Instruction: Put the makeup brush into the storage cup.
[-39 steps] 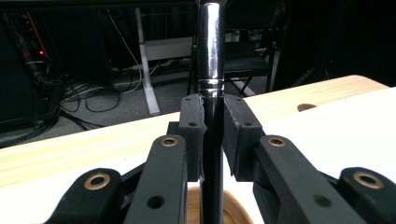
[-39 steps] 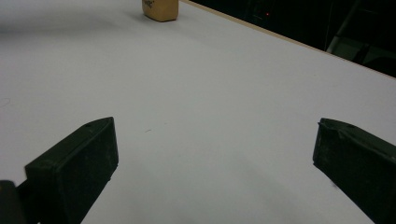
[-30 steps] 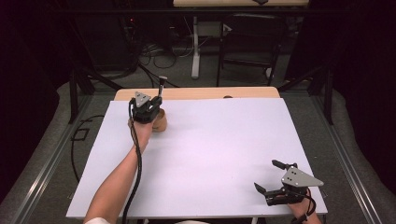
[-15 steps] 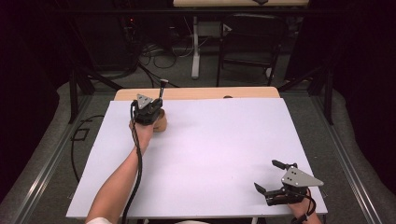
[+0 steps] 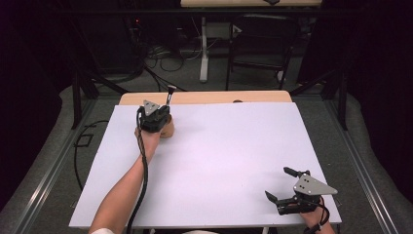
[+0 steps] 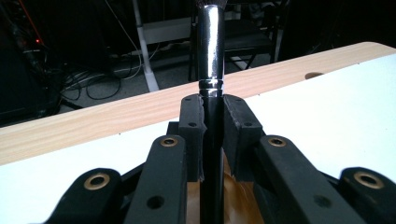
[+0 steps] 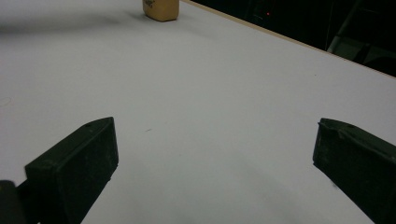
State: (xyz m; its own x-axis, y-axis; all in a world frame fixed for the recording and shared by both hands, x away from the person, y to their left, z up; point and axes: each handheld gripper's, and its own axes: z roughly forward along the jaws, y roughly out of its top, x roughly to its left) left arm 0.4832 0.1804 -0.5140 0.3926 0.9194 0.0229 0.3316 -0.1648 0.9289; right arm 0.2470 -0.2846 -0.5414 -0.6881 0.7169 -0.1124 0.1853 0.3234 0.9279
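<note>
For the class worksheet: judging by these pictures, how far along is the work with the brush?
Done: the left gripper has shut on the makeup brush, upright over the tan holder at the table's far-left corner. In hand: whether it is going in or coming out cannot be told. Left: releasing it; the right gripper sits open, idle.

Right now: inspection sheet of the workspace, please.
Surface: white sheet over a wooden table; wood shows along the far edge.
Job's things: brush with a black handle and chrome ferrule, upright; tan holder under the left hand.
Clutter: nothing seen.
Grippers: left tool shut on the brush handle; right tool open, near corner, holding nothing.
Cables: left tool's cable trails along the forearm.
Surroundings: dark room, loose floor cables, chair behind the table.
</note>
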